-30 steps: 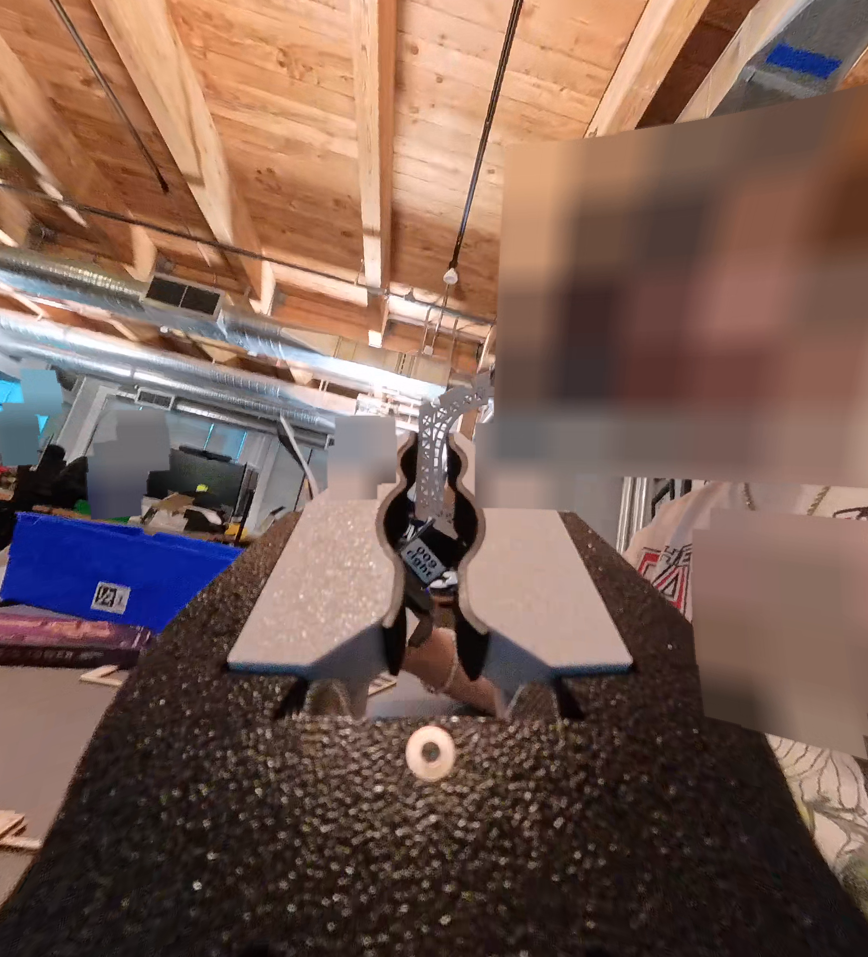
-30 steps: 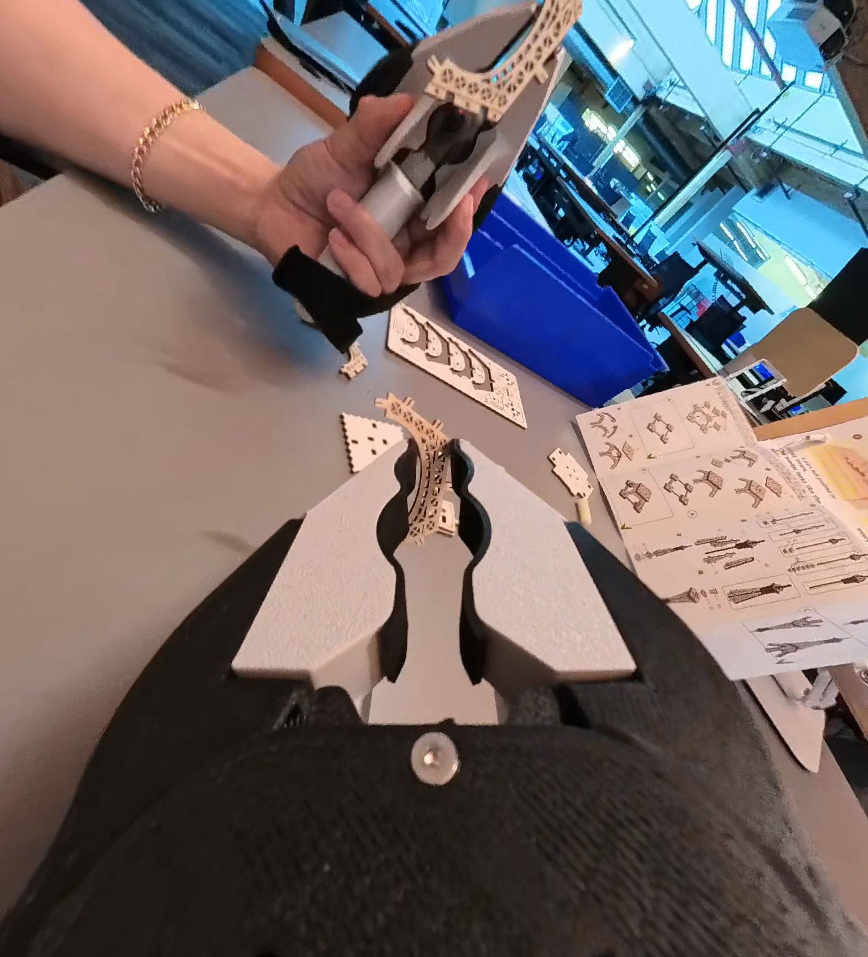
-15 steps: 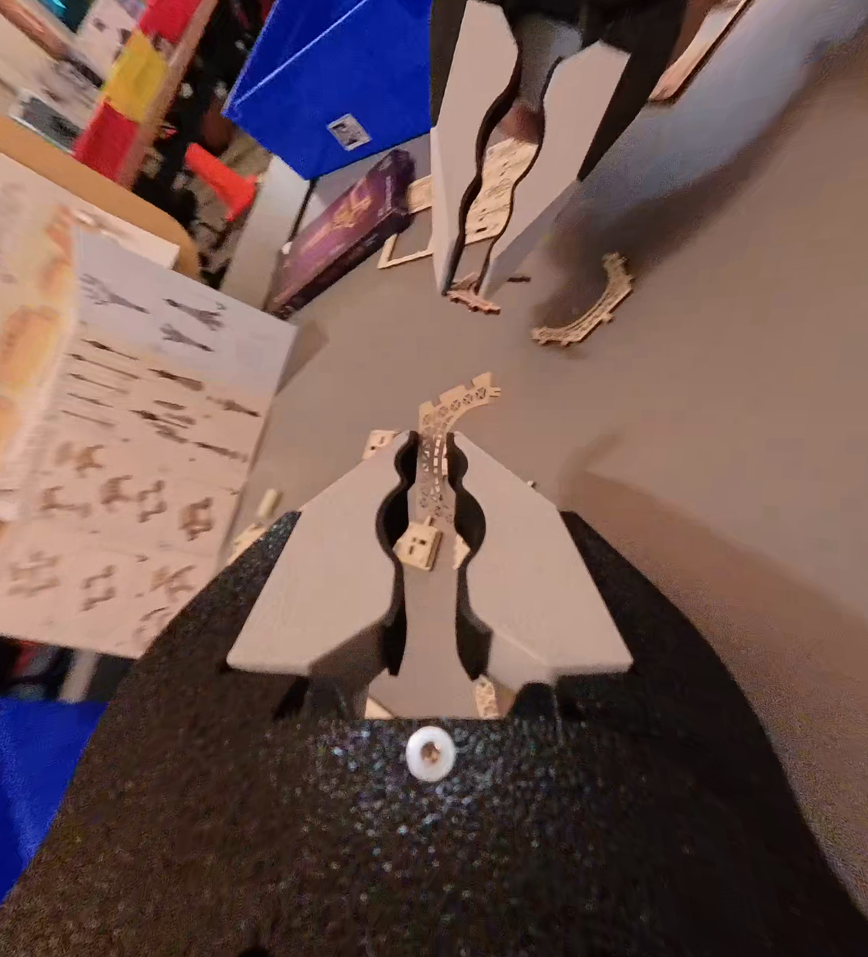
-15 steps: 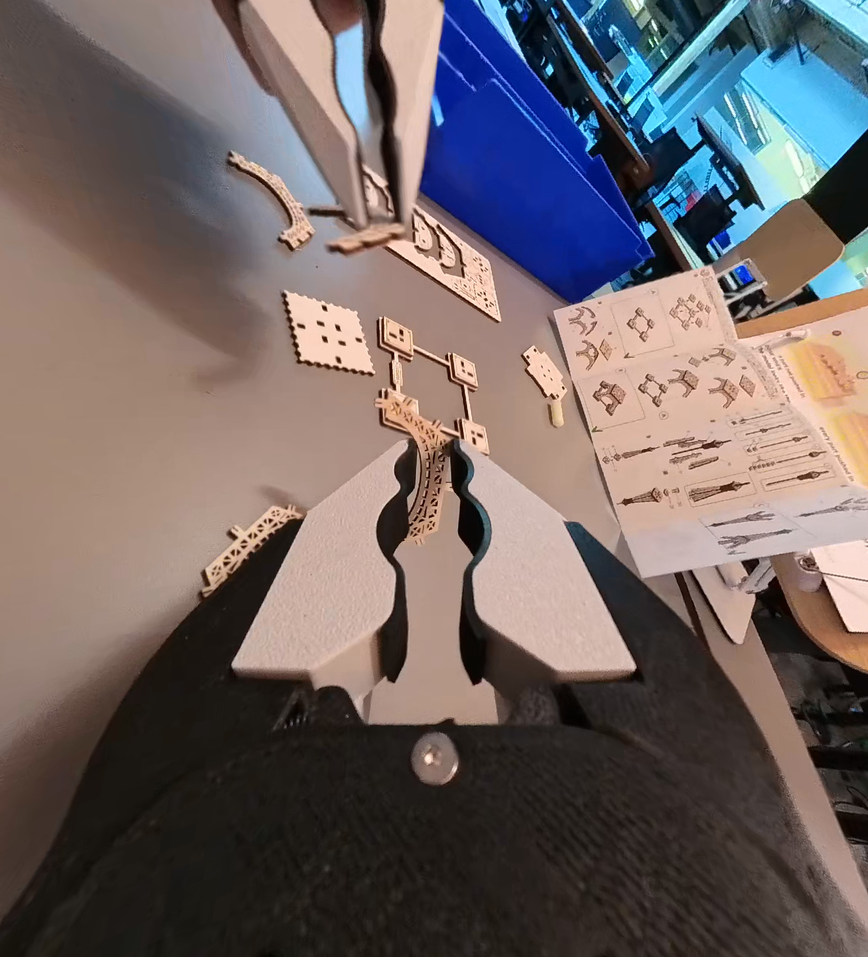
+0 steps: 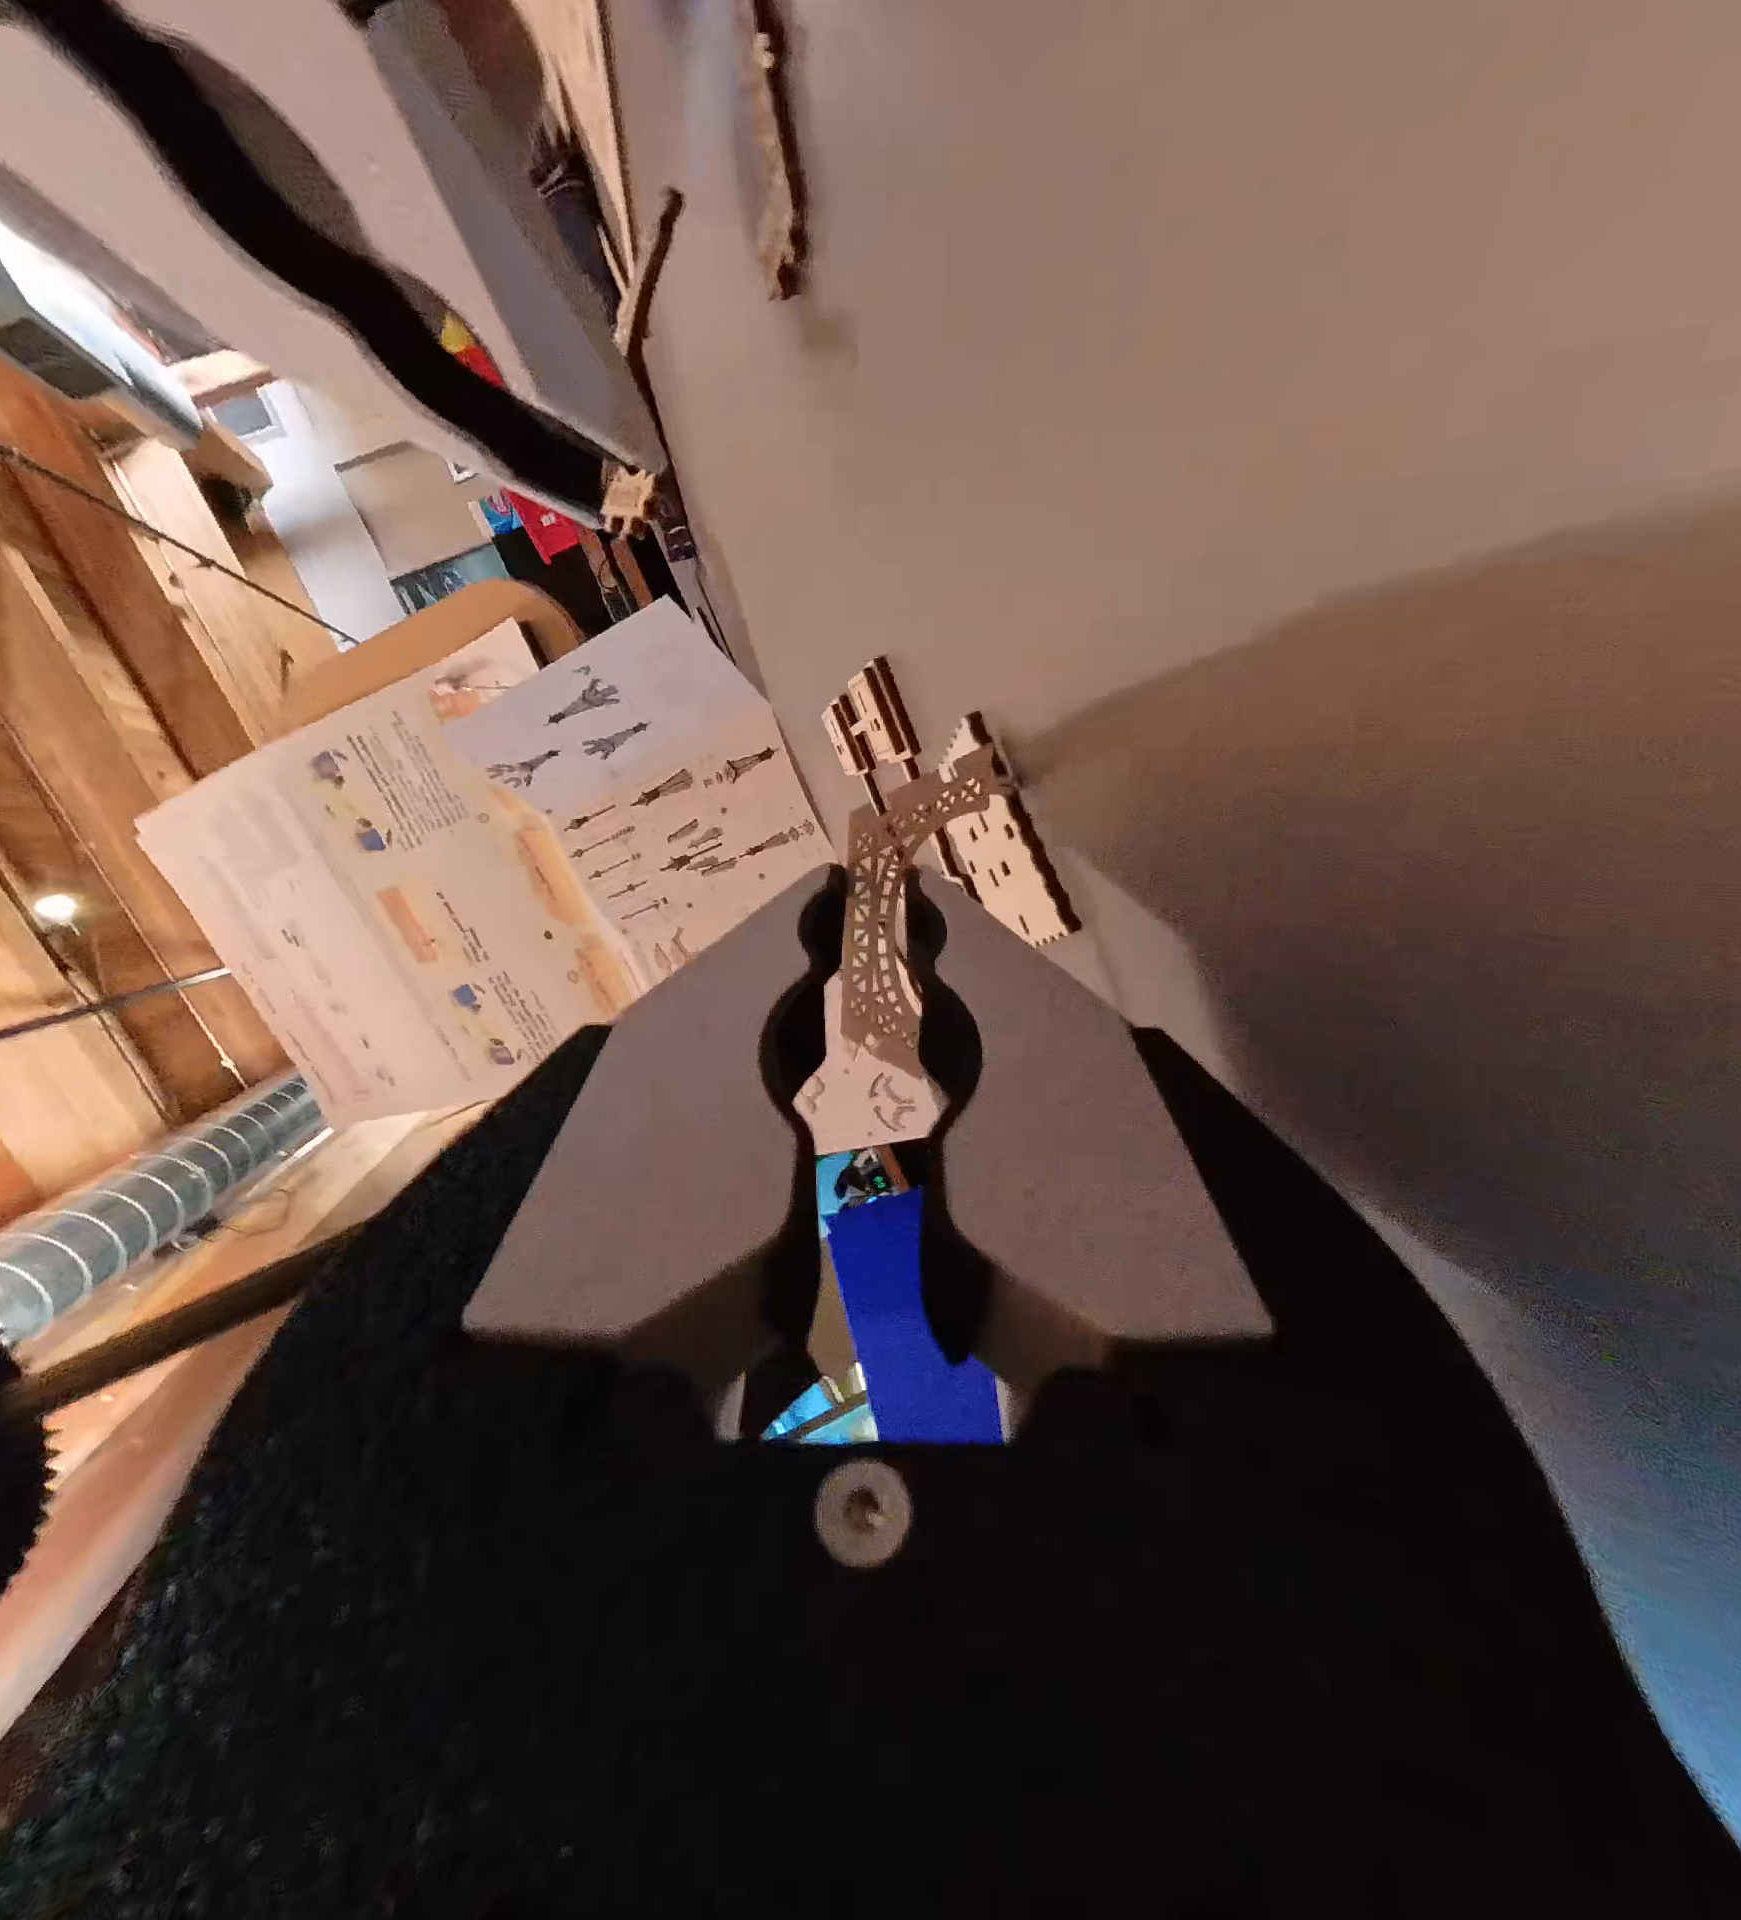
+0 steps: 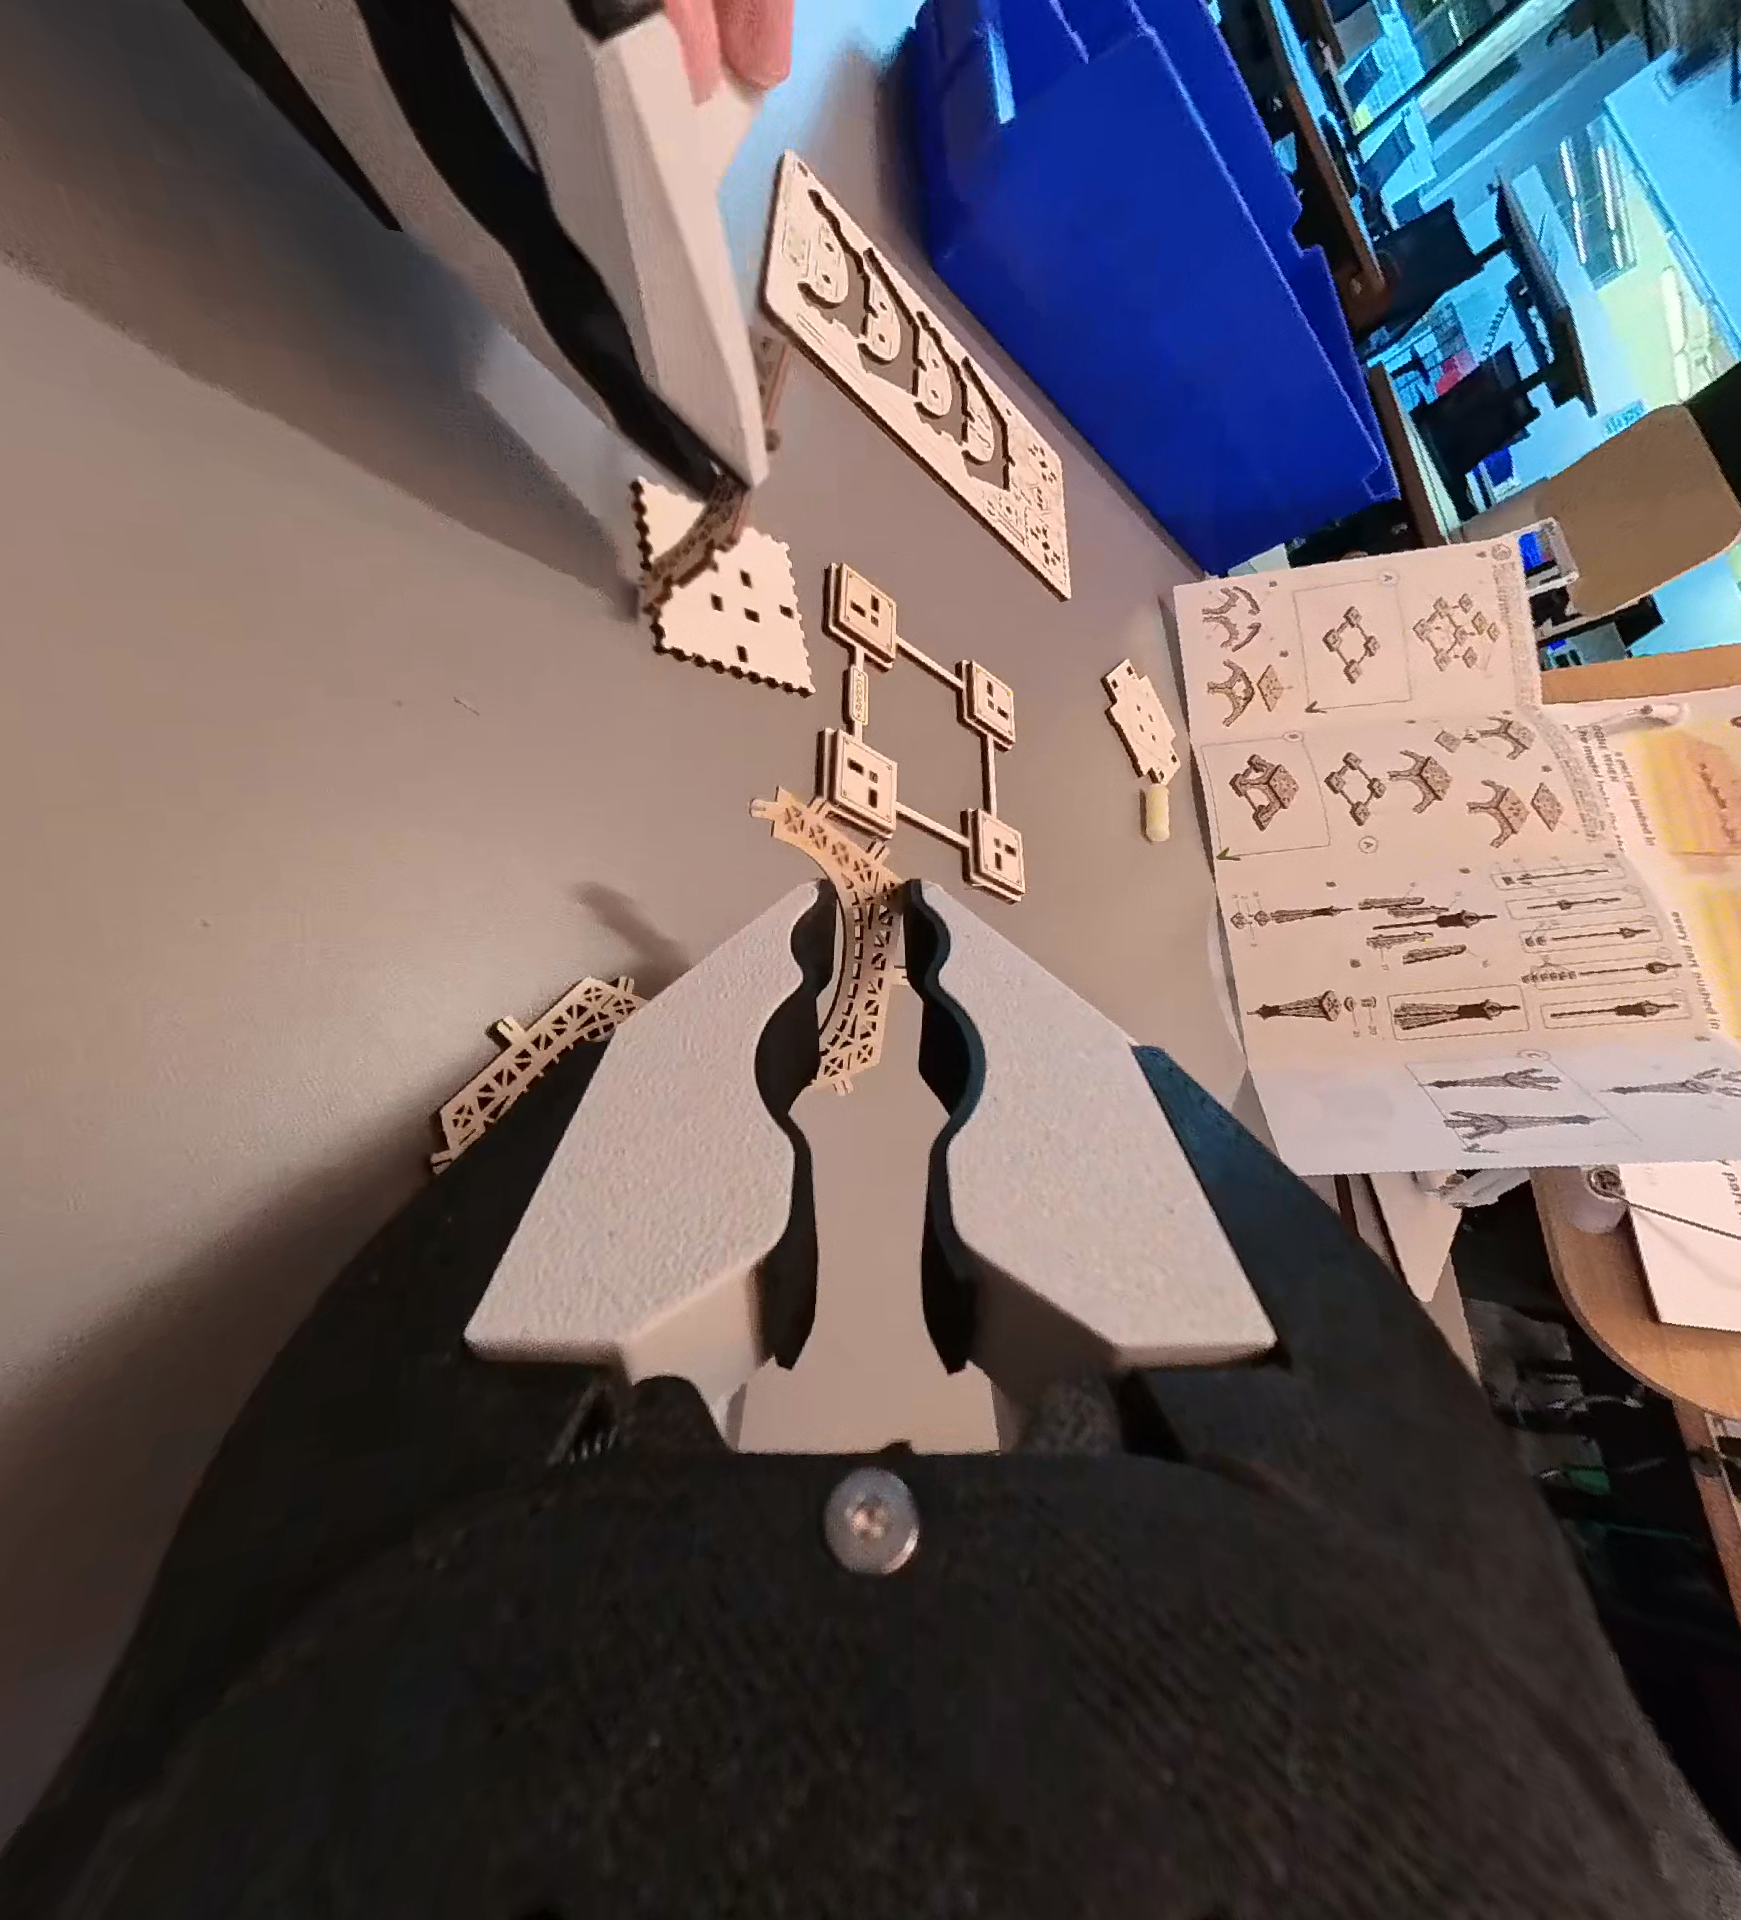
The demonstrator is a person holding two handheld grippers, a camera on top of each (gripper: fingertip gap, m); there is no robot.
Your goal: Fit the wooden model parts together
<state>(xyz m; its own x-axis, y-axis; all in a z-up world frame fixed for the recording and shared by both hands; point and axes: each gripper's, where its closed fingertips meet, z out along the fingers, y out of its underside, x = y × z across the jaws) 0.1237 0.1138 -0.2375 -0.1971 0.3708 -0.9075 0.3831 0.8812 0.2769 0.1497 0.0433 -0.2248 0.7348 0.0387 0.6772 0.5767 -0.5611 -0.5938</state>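
My left gripper (image 5: 874,883) is shut on a curved wooden lattice leg (image 5: 881,935). The leg's tip rests against a square wooden plate with holes (image 5: 1001,868) on the grey table. In the right wrist view the left gripper (image 6: 731,473) comes down from the top with its leg (image 6: 694,535) on the plate (image 6: 736,618). My right gripper (image 6: 868,899) is shut on a second curved lattice leg (image 6: 855,977), held just above the table, near a square wooden frame with corner blocks (image 6: 913,738). A third lattice leg (image 6: 533,1070) lies to its left.
A punched-out wooden parts sheet (image 6: 918,374) lies beyond the frame, next to a blue bin (image 6: 1136,260). An instruction sheet (image 6: 1417,862) lies at the right, with a small wooden piece (image 6: 1141,717) beside it. The table edge runs along the right.
My left gripper swung down from pointing at the ceiling to the table and brought its leg onto the square plate. My right gripper kept its leg and moved closer to the frame.
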